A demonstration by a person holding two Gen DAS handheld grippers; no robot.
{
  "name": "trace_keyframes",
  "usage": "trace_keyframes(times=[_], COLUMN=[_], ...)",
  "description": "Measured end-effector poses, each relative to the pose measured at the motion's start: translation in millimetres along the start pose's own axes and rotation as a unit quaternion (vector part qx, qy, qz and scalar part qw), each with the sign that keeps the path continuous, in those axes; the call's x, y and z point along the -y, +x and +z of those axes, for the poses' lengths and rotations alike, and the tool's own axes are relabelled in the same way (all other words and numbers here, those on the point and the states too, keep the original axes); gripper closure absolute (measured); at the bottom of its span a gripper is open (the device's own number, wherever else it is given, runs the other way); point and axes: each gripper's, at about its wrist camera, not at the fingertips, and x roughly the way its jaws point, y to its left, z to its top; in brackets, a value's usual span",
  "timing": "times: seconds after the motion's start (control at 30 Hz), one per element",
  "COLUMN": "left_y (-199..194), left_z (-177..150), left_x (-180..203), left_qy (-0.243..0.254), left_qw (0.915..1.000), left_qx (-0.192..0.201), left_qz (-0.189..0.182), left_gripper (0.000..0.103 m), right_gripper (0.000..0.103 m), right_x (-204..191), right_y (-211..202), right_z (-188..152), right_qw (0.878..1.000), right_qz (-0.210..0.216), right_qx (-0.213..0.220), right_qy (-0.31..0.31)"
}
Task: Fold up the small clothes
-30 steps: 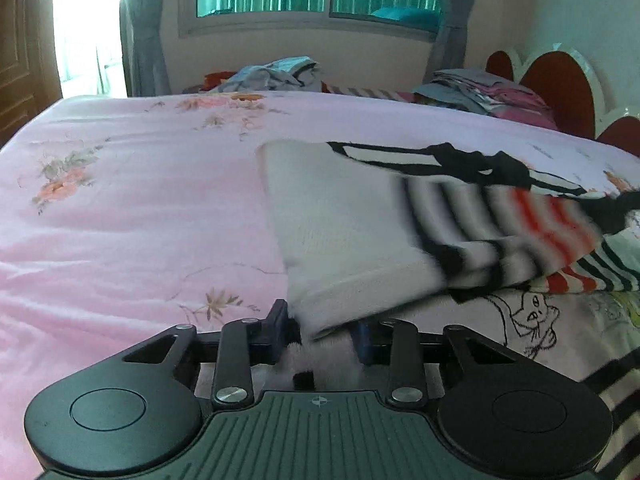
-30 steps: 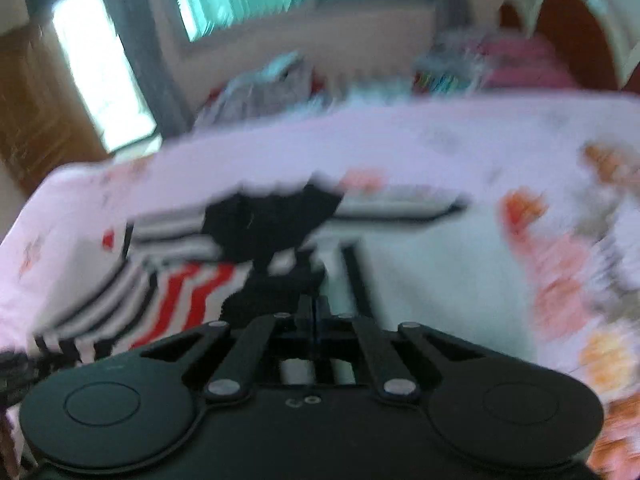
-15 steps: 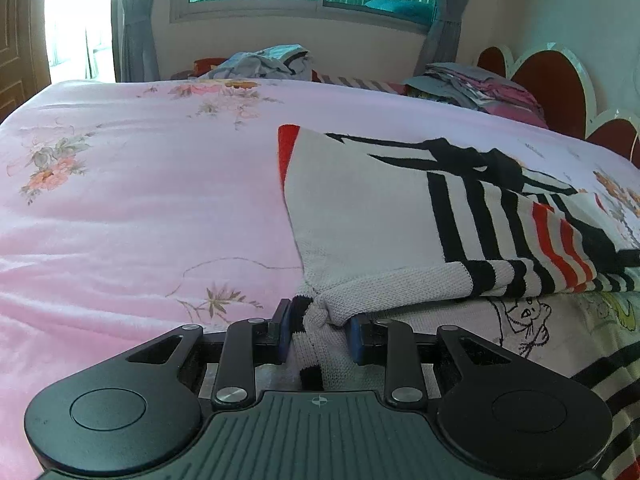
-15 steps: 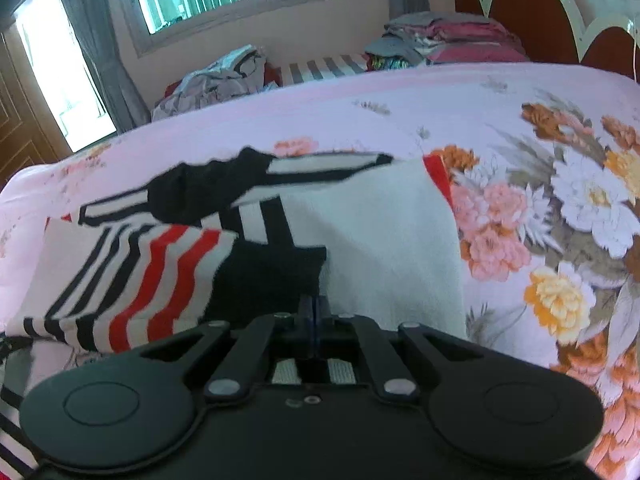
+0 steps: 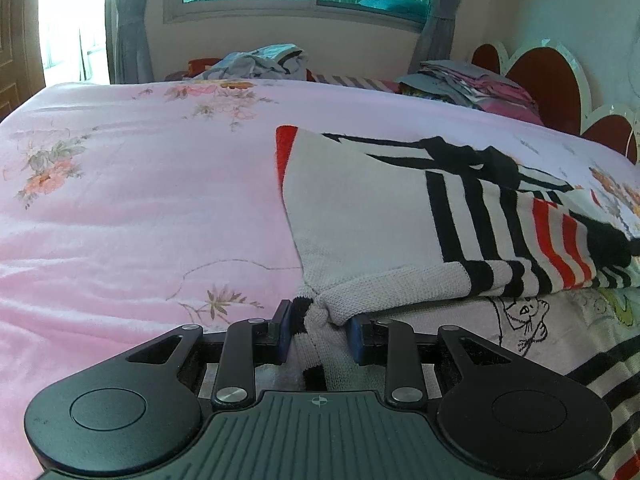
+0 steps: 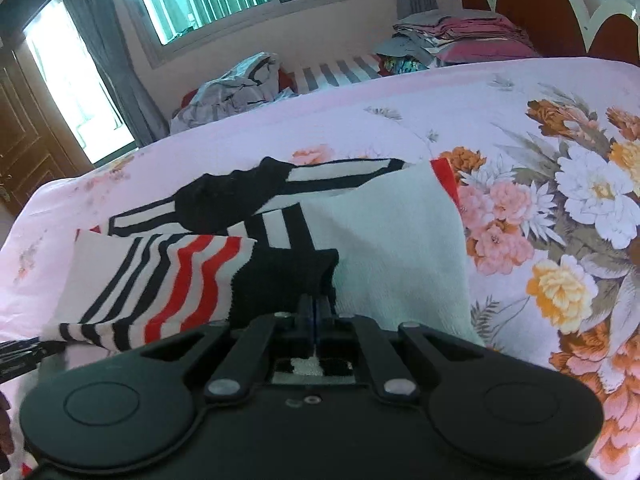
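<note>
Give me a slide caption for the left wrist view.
Left gripper pinching the striped knit sweater's bunched corner over a pink floral bedspread.

Closed right tool (image 6: pixel 316 312); striped sweater (image 6: pixel 384 248)

— How is your left gripper (image 5: pixel 318 336) standing?

— It points forward and slanting down, low over the bed. Your two blue pads sit a little apart with a bunched corner of the knitted sweater (image 5: pixel 360 216) pinched between them.

— And your right gripper (image 6: pixel 315 314)?

— It slants down too. Its jaws are pressed together with no gap to see, the tips nipping the black edge of the same sweater. Neither of your hands shows in either wrist view, only the black gripper bodies.
</note>
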Motion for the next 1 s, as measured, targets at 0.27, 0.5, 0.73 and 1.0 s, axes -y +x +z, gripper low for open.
trace_keyframes(times=[0.27,0.5,0.73,1.0], left_y=[-9.8,-38.1,63.2,99.0], left_z=[1.7,39.6,105.0,115.0], left_x=[-7.4,-14.4,20.9,1.1], left_qy=[0.000,-0.008,0.042,0.051], left_qw=[0.9997,0.9959,0.9964,0.9985], left_qx=[-0.015,0.082,0.050,0.010], left_qz=[-0.018,-0.036,-0.054,0.015], left_gripper=[0.074,0.043,0.043,0.041], right_gripper=[0.096,0.087,0.089,0.083], right_x=[9.7,20.2,18.8,12.4], right_y=[14.4,13.3,64.2,74.0], right_z=[-9.3,18.4,45.5,51.4], right_qw=[1.000,0.999,0.998,0.993], right_qz=[-0.010,-0.025,-0.061,-0.099], right_qx=[-0.022,0.019,-0.005,-0.009], right_qy=[0.010,0.000,-0.035,-0.058])
